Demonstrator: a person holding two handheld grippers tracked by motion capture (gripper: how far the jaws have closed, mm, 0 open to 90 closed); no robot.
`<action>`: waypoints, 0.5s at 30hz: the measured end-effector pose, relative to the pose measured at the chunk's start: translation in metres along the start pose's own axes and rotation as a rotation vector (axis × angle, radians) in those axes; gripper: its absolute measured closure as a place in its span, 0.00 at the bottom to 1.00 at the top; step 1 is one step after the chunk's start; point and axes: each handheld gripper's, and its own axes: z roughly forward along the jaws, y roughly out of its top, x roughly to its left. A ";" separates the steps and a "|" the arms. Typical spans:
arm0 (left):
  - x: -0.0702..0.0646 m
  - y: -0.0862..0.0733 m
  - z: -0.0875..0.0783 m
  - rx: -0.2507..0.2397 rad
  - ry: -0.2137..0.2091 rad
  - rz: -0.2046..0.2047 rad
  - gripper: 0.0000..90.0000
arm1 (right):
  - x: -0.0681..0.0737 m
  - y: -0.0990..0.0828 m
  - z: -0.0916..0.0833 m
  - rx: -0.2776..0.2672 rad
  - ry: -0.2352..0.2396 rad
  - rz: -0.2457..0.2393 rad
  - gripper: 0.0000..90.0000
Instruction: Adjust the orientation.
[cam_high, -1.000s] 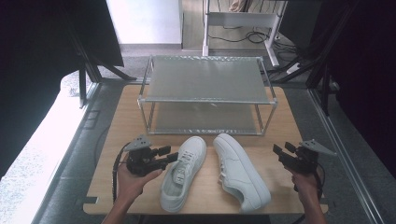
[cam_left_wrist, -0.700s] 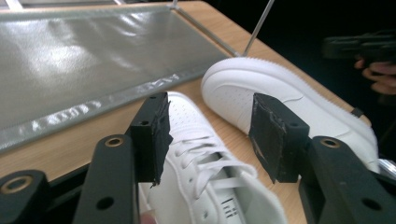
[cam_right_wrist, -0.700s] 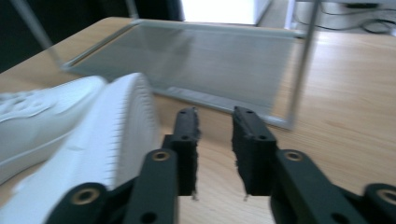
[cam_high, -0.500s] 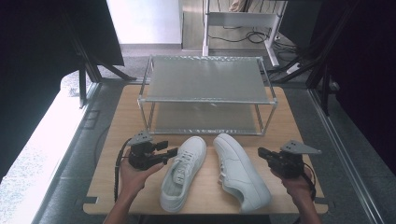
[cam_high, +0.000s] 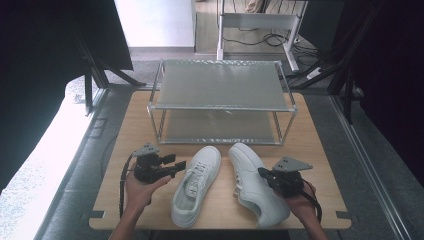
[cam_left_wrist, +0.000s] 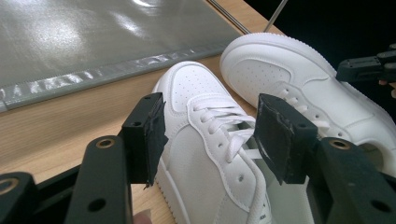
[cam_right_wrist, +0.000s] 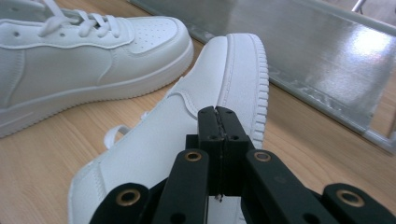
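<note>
Two white sneakers lie side by side on the wooden table (cam_high: 135, 135). My left gripper (cam_high: 179, 166) sits just left of the left shoe (cam_high: 196, 185). Its jaws have just been opening and stand open, with nothing between the pads. In the left gripper view the gripper (cam_left_wrist: 210, 130) frames the laces of that shoe (cam_left_wrist: 210, 158). My right gripper (cam_high: 261, 172) is shut on nothing, its tips at the right side of the right shoe (cam_high: 252, 187). In the right gripper view the closed gripper (cam_right_wrist: 217, 114) overlaps that shoe's side panel (cam_right_wrist: 154, 140); I cannot tell whether it touches.
A two-tier metal rack (cam_high: 220, 107) stands at the back of the table, both shelves bare, its lower shelf (cam_right_wrist: 317, 56) close behind the shoes' toes. Bare wood lies left of my left hand and right of my right hand.
My right gripper has moved left up to the right shoe and its jaws have closed. My left gripper's jaws have spread wider while that hand stayed almost in place.
</note>
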 end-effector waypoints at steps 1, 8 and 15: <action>0.000 0.000 0.000 -0.001 0.001 0.001 0.48 | 0.003 0.000 0.000 0.001 -0.016 -0.014 1.00; 0.003 -0.003 0.002 0.012 0.000 -0.006 0.48 | 0.009 0.002 0.004 0.021 0.012 -0.042 1.00; 0.003 -0.004 -0.001 0.011 0.000 -0.009 0.48 | -0.004 -0.001 -0.001 0.009 -0.039 0.003 1.00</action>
